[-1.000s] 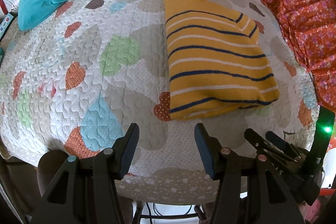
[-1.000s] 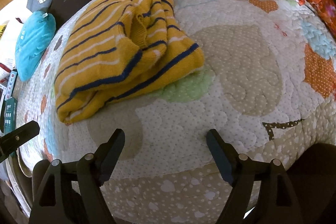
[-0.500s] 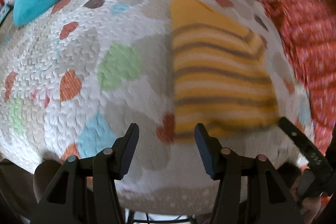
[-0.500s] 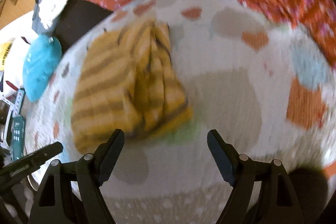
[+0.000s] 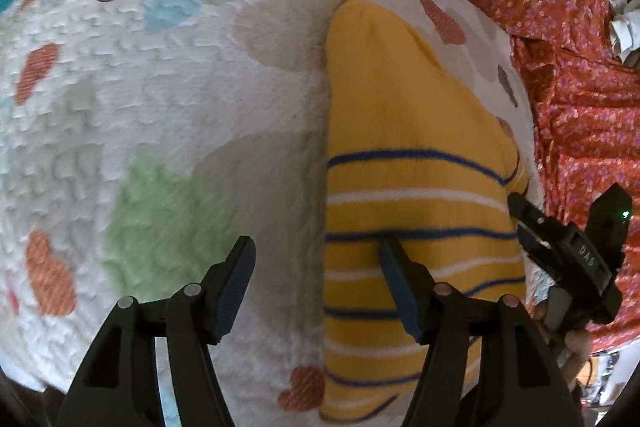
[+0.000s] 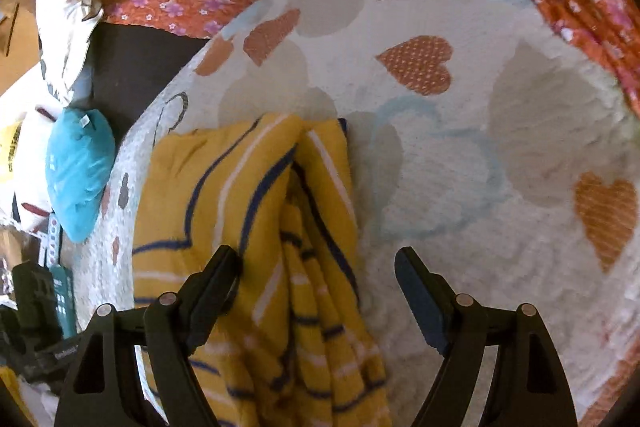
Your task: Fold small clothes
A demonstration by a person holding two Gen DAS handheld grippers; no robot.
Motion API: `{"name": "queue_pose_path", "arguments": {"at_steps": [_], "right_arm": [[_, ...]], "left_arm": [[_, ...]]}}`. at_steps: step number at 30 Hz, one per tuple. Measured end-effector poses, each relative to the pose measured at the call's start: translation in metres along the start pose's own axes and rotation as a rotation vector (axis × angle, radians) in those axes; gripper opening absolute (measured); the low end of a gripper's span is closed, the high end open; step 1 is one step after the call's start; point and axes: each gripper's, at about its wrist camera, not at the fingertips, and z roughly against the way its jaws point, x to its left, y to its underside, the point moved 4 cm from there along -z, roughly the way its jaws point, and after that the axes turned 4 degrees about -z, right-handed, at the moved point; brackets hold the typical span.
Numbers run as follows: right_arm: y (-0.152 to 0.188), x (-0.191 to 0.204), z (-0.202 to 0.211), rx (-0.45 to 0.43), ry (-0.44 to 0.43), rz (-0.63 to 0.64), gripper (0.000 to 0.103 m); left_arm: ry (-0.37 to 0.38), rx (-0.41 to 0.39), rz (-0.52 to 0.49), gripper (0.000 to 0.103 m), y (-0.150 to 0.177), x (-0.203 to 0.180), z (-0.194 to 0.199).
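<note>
While my left claw opens astride the left long edge of the yellow striped sweater, gripping nothing, my right claw gapes empty over its bunched right side. Lying on the heart-print quilt, the sweater runs lengthwise away from both claws, each equally near.

Getting even, soft indoor light on both feeds. Slight motion smear on quilt texture. Heavy fisheye bend, black vignette at corners. No glare I can see.
</note>
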Motion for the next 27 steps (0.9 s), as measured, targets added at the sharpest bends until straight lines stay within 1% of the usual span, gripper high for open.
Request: {"name": "queue_pose_path", "arguments": {"at_steps": [4, 7, 8, 10, 12, 13, 14, 15, 16, 17, 18, 20, 21, 24, 27], "right_arm": [[-0.003, 0.005, -0.016, 0.030, -0.037, 0.005, 0.088], [-0.005, 0.003, -0.034, 0.073, -0.084, -0.040, 0.092], [-0.005, 0.002, -0.034, 0.063, -0.092, -0.046, 0.093], [-0.004, 0.006, -0.034, 0.053, -0.088, -0.036, 0.093], [-0.001, 0.008, -0.034, 0.042, -0.077, -0.019, 0.091], [0.000, 0.009, -0.034, 0.041, -0.073, -0.015, 0.089], [0.001, 0.011, -0.035, 0.050, -0.083, -0.011, 0.075], [0.002, 0.013, -0.035, 0.066, -0.101, -0.012, 0.060], [0.003, 0.016, -0.034, 0.075, -0.101, -0.014, 0.058], [0.003, 0.021, -0.031, 0.075, -0.094, -0.007, 0.048], [0.003, 0.026, -0.028, 0.074, -0.092, 0.002, 0.041], [0.002, 0.039, -0.018, 0.067, -0.111, 0.027, 0.035], [0.001, 0.047, -0.013, 0.064, -0.126, 0.041, 0.033], [0.000, 0.075, -0.007, 0.065, -0.175, 0.080, 0.033], [-0.001, 0.107, -0.011, 0.060, -0.194, 0.125, 0.033]], "left_arm": [[0.090, -0.001, 0.015, 0.065, -0.008, -0.005, -0.009], [0.165, -0.005, 0.046, 0.065, -0.006, -0.011, -0.013], [0.196, 0.003, 0.061, 0.065, -0.003, -0.013, -0.015], [0.234, 0.009, 0.101, 0.065, 0.003, -0.015, -0.019], [0.247, 0.006, 0.130, 0.065, 0.005, -0.017, -0.023], [0.245, 0.014, 0.131, 0.065, 0.007, -0.020, -0.025], [0.235, 0.027, 0.121, 0.065, 0.007, -0.023, -0.026], [0.225, 0.033, 0.110, 0.059, 0.005, -0.026, -0.025], [0.230, 0.032, 0.102, 0.050, 0.004, -0.029, -0.021], [0.242, 0.028, 0.089, 0.045, 0.002, -0.032, -0.014], [0.254, 0.020, 0.079, 0.039, -0.001, -0.034, -0.005], [0.286, -0.008, 0.071, 0.037, -0.006, -0.036, 0.013], [0.284, -0.024, 0.063, 0.037, -0.009, -0.036, 0.021], [0.240, -0.074, 0.034, 0.037, -0.020, -0.032, 0.047], [0.189, -0.097, 0.049, 0.037, -0.032, -0.012, 0.058]]}}
